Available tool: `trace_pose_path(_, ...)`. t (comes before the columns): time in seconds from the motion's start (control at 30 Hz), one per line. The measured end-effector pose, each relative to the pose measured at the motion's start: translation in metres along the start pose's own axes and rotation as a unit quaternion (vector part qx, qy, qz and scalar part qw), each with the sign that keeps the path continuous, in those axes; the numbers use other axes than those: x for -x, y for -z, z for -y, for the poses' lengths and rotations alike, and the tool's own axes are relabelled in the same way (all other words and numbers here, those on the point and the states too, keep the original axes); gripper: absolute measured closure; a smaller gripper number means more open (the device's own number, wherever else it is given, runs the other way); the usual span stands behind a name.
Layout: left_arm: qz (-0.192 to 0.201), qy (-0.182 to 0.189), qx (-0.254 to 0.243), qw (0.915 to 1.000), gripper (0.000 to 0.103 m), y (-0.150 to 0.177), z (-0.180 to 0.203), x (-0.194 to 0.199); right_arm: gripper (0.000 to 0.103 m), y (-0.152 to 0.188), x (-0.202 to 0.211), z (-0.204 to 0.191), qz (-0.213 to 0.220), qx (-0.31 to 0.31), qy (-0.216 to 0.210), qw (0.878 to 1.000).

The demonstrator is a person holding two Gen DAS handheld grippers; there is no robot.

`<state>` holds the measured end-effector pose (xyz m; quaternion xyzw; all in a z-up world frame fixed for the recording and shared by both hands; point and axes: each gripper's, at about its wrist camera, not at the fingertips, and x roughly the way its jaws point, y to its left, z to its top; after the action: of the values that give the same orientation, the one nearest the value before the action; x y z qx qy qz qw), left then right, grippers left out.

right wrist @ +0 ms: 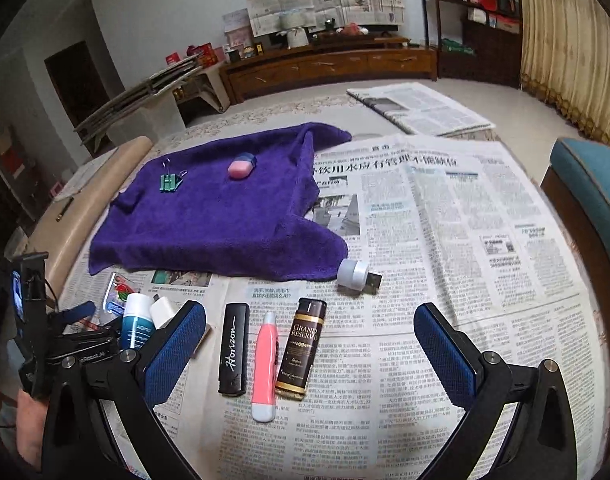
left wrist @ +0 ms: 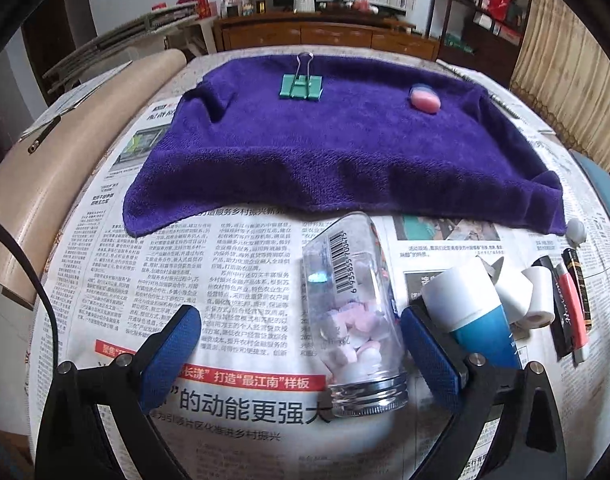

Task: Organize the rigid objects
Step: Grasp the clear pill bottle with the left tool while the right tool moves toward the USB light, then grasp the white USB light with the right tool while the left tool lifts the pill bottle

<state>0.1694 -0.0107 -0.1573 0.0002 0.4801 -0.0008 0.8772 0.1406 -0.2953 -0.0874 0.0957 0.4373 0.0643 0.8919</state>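
My left gripper (left wrist: 301,348) is open around a clear glass jar (left wrist: 353,312) of pink and white tablets. The jar lies on its side on the newspaper, closer to the right finger (left wrist: 429,352). Beyond it, a purple towel (left wrist: 345,144) carries a green binder clip (left wrist: 301,86) and a pink eraser (left wrist: 424,98). My right gripper (right wrist: 311,350) is open, held over a black lighter (right wrist: 233,350), a pink pen-like item (right wrist: 266,364) and a brown lighter (right wrist: 301,346). A white USB light (right wrist: 359,275) lies by the towel (right wrist: 217,216) corner.
A blue tube with a white cap (left wrist: 465,304) and white rolls (left wrist: 537,296) crowd the jar's right side. Newspaper (right wrist: 445,220) covers the table. A beige roll (left wrist: 65,168) borders the left edge, and a teal chair (right wrist: 589,184) stands at the right.
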Motion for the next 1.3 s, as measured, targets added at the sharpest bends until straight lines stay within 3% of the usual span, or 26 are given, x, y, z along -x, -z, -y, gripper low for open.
trace_pose_path(0.07, 0.007, 0.004, 0.001, 1.0000, 0.007, 0.001, 0.000, 0.001, 0.001, 0.001, -0.001, 0.007, -0.005, -0.015, -0.002, 1.000)
trace_pose_path(0.27, 0.023, 0.014, -0.006, 0.9996, 0.031, 0.000, 0.005, 0.005, 0.001, 0.000, 0.003, 0.018, 0.001, -0.034, 0.005, 0.999)
trace_pose_path(0.43, 0.036, 0.014, -0.015, 0.9991, 0.061, 0.002, 0.006, 0.008, 0.001, -0.001, 0.004, 0.016, 0.002, -0.027, 0.009, 1.000)
trace_pose_path(0.6, 0.039, 0.036, -0.010, 0.9985, 0.063, 0.001, 0.000, 0.012, 0.001, 0.003, 0.001, 0.013, -0.003, 0.003, 0.033, 0.999)
trace_pose_path(0.93, 0.054, 0.038, -0.008, 0.9978, 0.063, 0.000, -0.009, 0.027, 0.003, -0.001, -0.044, 0.023, -0.009, 0.027, 0.107, 0.994)
trace_pose_path(1.1, 0.048, 0.050, -0.004, 0.9976, 0.063, 0.001, -0.013, 0.023, 0.027, -0.004, -0.072, 0.025, -0.031, 0.004, 0.102, 0.994)
trace_pose_path(1.3, 0.045, 0.058, 0.006, 0.9973, 0.063, 0.003, -0.018, 0.020, 0.038, -0.003, -0.083, 0.016, -0.015, 0.002, 0.117, 0.993)
